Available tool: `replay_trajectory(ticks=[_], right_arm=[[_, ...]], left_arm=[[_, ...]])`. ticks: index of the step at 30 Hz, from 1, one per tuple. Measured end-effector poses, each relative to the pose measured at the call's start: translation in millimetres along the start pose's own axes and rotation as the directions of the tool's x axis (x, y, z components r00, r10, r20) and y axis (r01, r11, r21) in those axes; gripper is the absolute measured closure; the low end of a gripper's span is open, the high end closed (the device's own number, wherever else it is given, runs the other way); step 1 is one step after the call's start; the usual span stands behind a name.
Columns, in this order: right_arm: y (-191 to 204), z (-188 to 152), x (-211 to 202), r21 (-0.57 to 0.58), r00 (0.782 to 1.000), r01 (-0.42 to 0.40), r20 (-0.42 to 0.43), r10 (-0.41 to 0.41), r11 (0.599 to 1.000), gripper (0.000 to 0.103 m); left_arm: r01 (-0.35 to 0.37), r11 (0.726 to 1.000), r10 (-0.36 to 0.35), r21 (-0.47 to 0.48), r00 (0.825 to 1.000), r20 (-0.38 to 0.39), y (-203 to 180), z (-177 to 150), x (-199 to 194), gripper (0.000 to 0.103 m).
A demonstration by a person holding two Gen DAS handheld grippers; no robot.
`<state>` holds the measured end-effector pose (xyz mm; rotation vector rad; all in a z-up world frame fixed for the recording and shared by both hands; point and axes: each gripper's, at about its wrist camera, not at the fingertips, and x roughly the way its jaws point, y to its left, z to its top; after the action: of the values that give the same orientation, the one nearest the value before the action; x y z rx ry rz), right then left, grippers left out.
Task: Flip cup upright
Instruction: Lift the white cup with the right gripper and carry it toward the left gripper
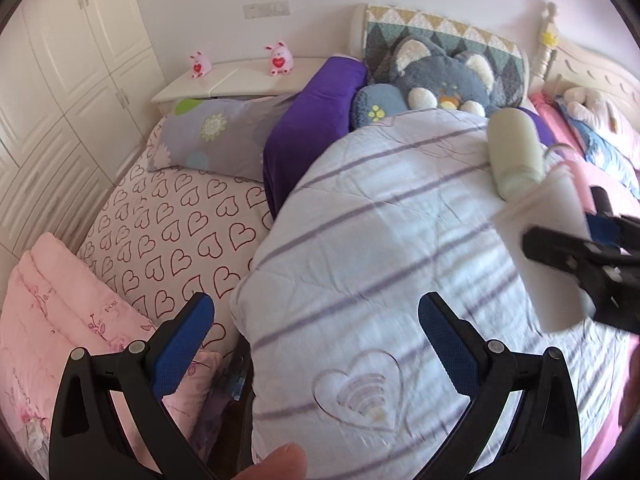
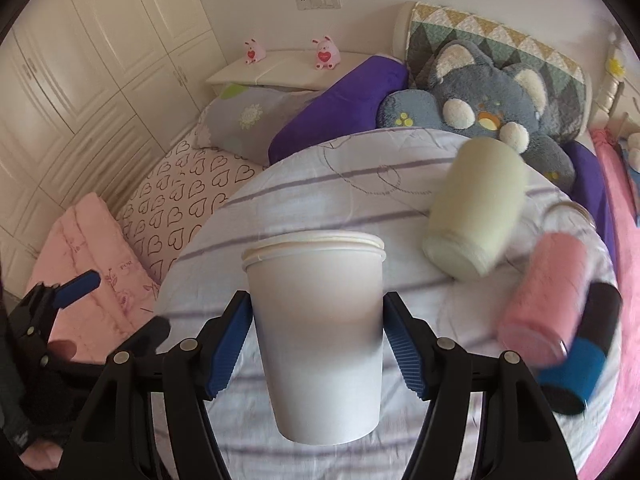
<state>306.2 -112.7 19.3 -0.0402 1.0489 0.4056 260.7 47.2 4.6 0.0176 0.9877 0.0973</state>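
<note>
My right gripper [image 2: 316, 340] is shut on a white paper cup [image 2: 316, 320], which looks like two or three nested cups. It holds the cup upright, rim up, above the striped quilt [image 2: 320, 196]. In the left wrist view the same cup [image 1: 548, 236] appears at the right edge, tilted and blurred, clamped in the right gripper [image 1: 568, 256]. My left gripper [image 1: 316, 344] is open and empty over the quilt's near edge, well left of the cup. It also shows in the right wrist view [image 2: 120, 300] at lower left.
A pale green cup [image 2: 476, 208] lies on its side on the quilt. A pink cup [image 2: 544, 300] and a blue-and-black cup [image 2: 580, 360] lie to its right. Pillows and a grey plush toy [image 2: 492, 96] sit at the headboard. A folded pink blanket [image 1: 60, 320] lies left.
</note>
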Motion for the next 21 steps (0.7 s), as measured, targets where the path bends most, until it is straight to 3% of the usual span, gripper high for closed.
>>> replay_trajectory(ticks=[8,21], right_arm=[[-22,-71,-48,0.113,0.998,0.051,0.034,-0.055,0.992,0.036],[-28,-144,-58,0.224,0.994,0.087,0.047,-0.1,0.971,0.036]], left_arm=[[0.029,0.997,-0.03,0.069,0.999,0.015,-29,-26,-25,0.0],[0.047,0.985,-0.051,0.163,0.998,0.021,-60,-77,-59,0.0]])
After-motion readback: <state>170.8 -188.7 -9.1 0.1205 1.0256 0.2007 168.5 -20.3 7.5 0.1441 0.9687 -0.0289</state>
